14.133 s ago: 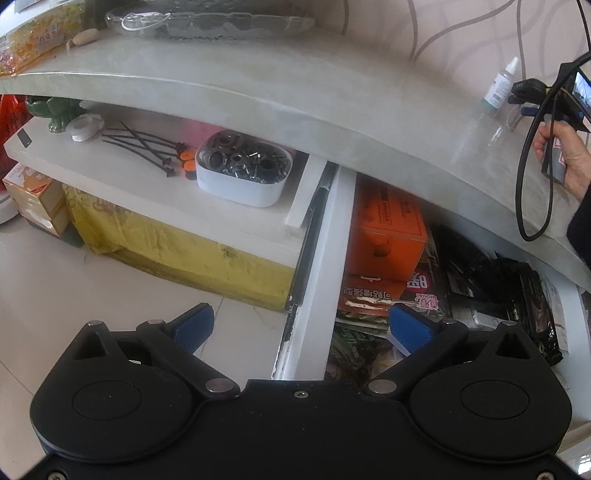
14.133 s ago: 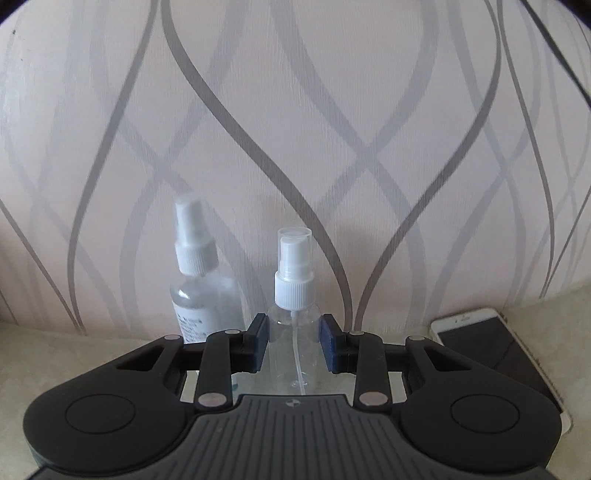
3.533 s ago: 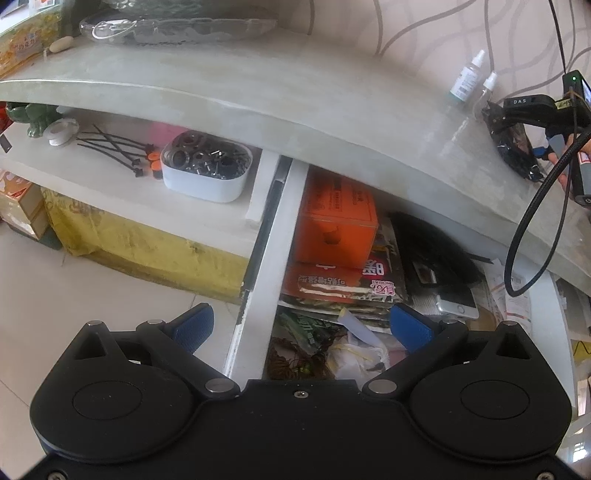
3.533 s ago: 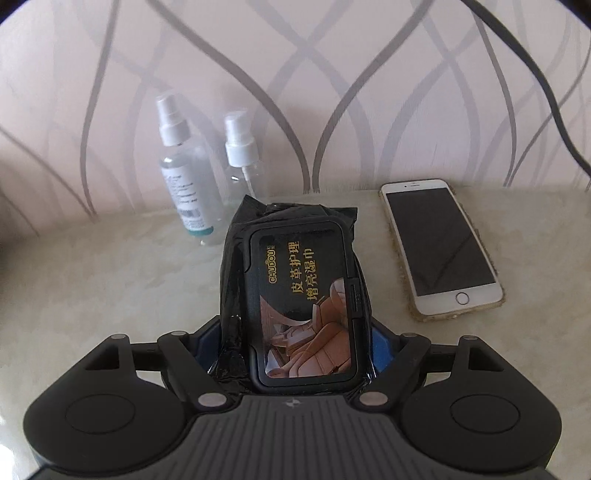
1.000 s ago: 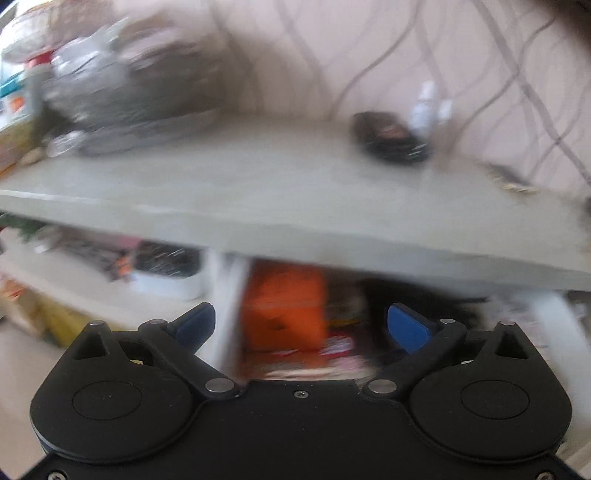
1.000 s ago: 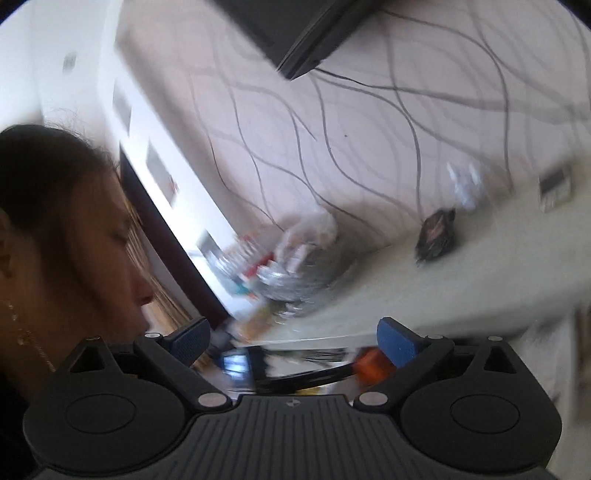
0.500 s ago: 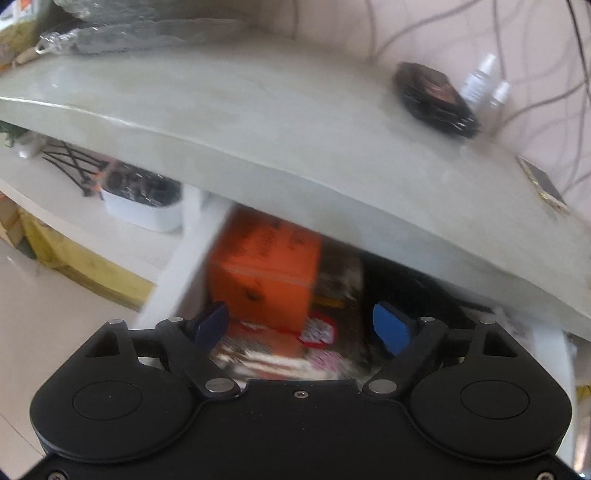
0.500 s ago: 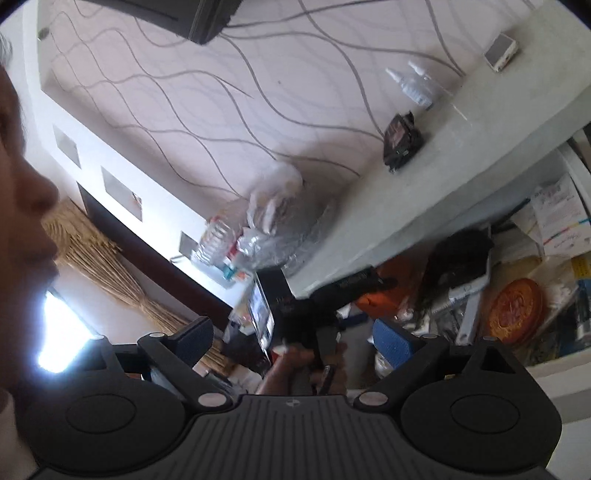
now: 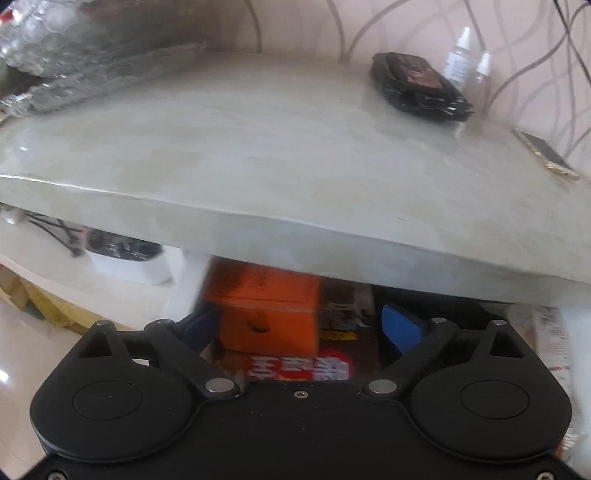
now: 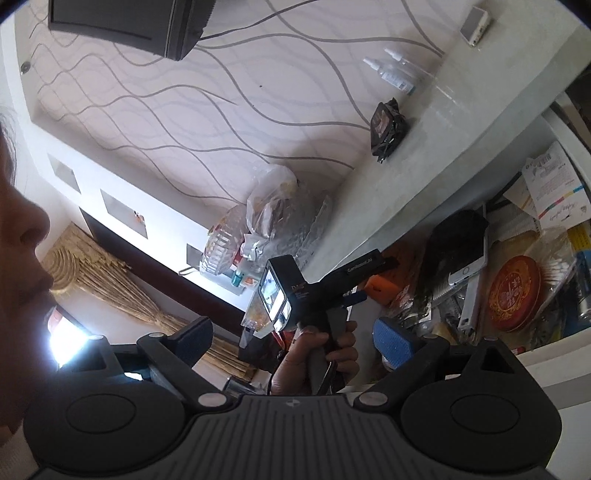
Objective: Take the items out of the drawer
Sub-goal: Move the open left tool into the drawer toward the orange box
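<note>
Under the countertop (image 9: 258,155), left gripper (image 9: 301,328) jaws wide apart around the orange box (image 9: 267,314) in the drawer (image 10: 554,350); right gripper (image 10: 291,334) spread too, empty.

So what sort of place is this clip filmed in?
Most likely a home living room. A wall-mounted screen hangs on wave-patterned wallpaper above a long marble-look counter, and the open drawer below it is crammed with household odds and ends, including an orange box.
</note>
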The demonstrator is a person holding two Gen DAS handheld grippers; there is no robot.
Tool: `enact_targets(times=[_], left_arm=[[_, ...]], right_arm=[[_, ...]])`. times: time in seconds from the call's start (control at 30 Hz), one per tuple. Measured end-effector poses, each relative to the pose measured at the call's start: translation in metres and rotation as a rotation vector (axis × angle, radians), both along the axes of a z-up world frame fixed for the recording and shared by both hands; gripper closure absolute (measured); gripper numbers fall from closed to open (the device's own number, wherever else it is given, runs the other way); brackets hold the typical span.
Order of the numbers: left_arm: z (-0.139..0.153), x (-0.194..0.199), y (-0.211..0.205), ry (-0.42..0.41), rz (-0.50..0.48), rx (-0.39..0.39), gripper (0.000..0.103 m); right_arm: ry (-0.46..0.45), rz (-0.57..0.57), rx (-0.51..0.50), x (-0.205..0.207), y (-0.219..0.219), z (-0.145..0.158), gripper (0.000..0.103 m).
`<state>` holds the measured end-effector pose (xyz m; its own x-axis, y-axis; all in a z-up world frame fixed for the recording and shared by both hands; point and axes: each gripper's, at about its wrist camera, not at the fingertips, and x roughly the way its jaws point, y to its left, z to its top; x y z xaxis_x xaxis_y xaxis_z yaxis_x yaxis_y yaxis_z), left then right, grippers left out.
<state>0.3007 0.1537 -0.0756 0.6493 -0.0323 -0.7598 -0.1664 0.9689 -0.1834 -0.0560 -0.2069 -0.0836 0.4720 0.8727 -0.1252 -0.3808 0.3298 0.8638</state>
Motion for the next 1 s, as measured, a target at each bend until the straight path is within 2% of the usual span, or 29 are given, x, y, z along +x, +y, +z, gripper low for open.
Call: enact_targets(times=[0.03,0.07,0.13,0.2,0.33,0.5,0.63,0.73,0.9,0.97,1.0], left_arm=[[-0.003,0.003,0.000,0.019,-0.035,-0.042,0.008],[-0.003,0.004,-0.002,0.022,-0.059,-0.048,0.009],[-0.002,0.005,-0.006,0.014,-0.065,-0.017,0.010],[-0.002,0.002,-0.004,0.016,-0.033,-0.018,0.018],[0.001,-0.002,-0.003,-0.003,0.013,0.031,0.016],[0.000,0.004,-0.012,-0.003,-0.049,-0.015,0.011],[-0.001,0.007,-0.019,-0.001,-0.063,0.007,0.010],[0.001,0.007,-0.020,0.000,-0.103,-0.013,0.010],[0.006,0.006,-0.017,0.001,-0.150,-0.124,0.009],[0.007,0.006,-0.017,0.013,-0.147,-0.117,0.009],[0.006,0.006,-0.018,0.033,-0.136,-0.085,0.009]], right_arm=[[0.004,0.001,0.005,0.001,0.000,-0.001,0.006],[0.006,0.004,0.008,0.002,0.001,-0.002,0.005],[0.008,0.010,0.012,0.004,0.003,-0.003,0.005],[0.010,0.016,0.016,0.006,0.006,-0.004,0.005],[0.025,0.015,0.021,0.009,0.006,-0.007,0.005],[0.043,0.022,0.031,0.014,0.009,-0.010,0.004],[0.044,0.034,0.032,0.016,0.015,-0.012,0.004],[0.049,0.035,0.035,0.017,0.015,-0.013,0.004],[0.056,0.037,0.040,0.019,0.017,-0.015,0.004],[0.056,0.042,0.040,0.019,0.019,-0.015,0.004],[0.056,0.042,0.041,0.020,0.020,-0.015,0.004]])
